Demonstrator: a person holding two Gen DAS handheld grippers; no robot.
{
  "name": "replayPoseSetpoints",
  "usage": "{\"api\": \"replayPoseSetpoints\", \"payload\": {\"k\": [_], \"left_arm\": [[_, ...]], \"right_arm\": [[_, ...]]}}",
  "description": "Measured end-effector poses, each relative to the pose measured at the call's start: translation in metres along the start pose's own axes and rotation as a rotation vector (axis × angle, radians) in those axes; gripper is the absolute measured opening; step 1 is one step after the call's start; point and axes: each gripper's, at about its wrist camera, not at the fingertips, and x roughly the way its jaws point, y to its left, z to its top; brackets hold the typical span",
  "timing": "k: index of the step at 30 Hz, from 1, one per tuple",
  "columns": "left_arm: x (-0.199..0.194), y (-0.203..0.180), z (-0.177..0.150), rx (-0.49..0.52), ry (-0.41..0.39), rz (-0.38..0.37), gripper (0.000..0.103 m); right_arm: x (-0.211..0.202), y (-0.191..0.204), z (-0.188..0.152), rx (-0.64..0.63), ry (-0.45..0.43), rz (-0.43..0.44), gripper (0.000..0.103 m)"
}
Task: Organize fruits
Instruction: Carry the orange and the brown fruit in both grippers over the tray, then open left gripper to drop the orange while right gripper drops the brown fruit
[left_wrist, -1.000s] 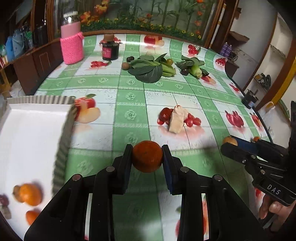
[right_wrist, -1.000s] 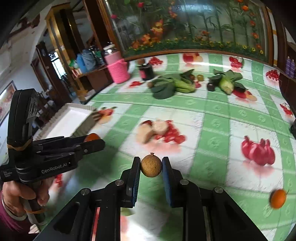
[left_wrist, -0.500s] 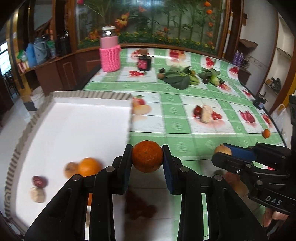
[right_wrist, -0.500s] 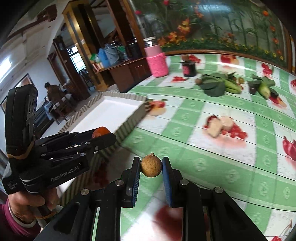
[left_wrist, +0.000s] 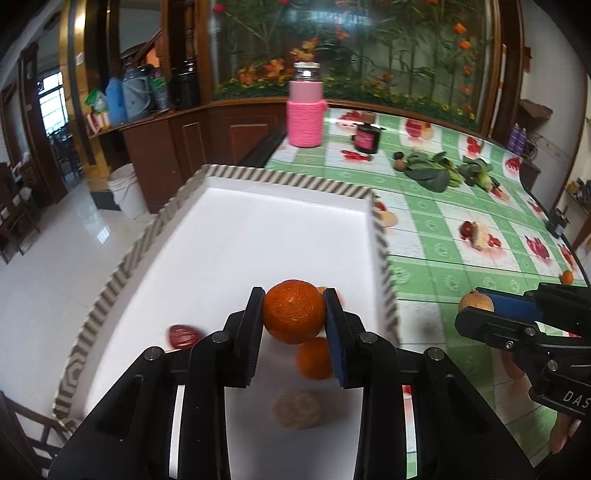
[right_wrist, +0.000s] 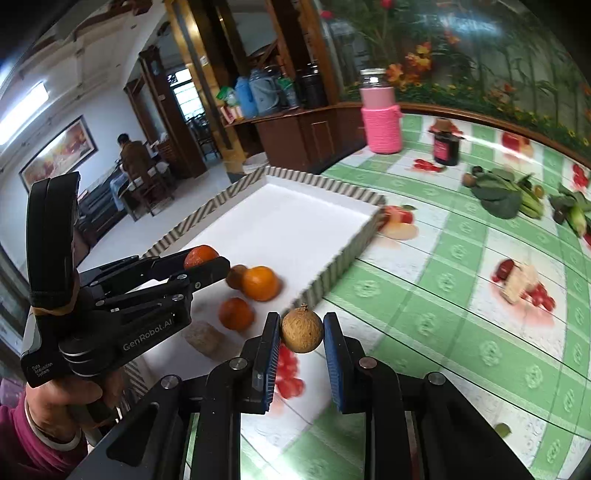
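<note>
Several fruits (right_wrist: 259, 283) in white tray (right_wrist: 295, 218)

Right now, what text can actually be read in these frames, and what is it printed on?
"GenRobot.AI": side of the left gripper.
"DAS", cut off by the frame edge: body of the right gripper.
Small white label at the left gripper's base: too small to read.
Dark jar label: blurred.

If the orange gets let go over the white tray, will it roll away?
Probably a little: the orange is round, and the tray's floor looks smooth and flat. The raised striped rim should stop it. It may bump the other oranges lying there. Its dimpled peel looks grippy, so the left gripper likely holds it without slipping.
</note>
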Motion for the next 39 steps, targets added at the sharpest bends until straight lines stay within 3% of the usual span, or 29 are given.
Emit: {"api": "replayPoseSetpoints", "payload": {"k": [17, 26, 39], "left_arm": [[0.017, 0.063, 0.013, -0.119, 0.040, 0.000, 0.030], [0.032, 0.058, 0.024, -0.065, 0.075, 0.007, 0.030], [0.055, 0.049, 0.021, -0.020, 0.166, 0.055, 0.031]], "right_arm": [[0.049, 0.067, 0.004, -0.134, 0.097, 0.090, 0.023], [0.066, 0.075, -0.004, -0.171, 0.155, 0.037, 0.023], [0.068, 0.060, -0.007, -0.051, 0.129, 0.089, 0.025]]}}
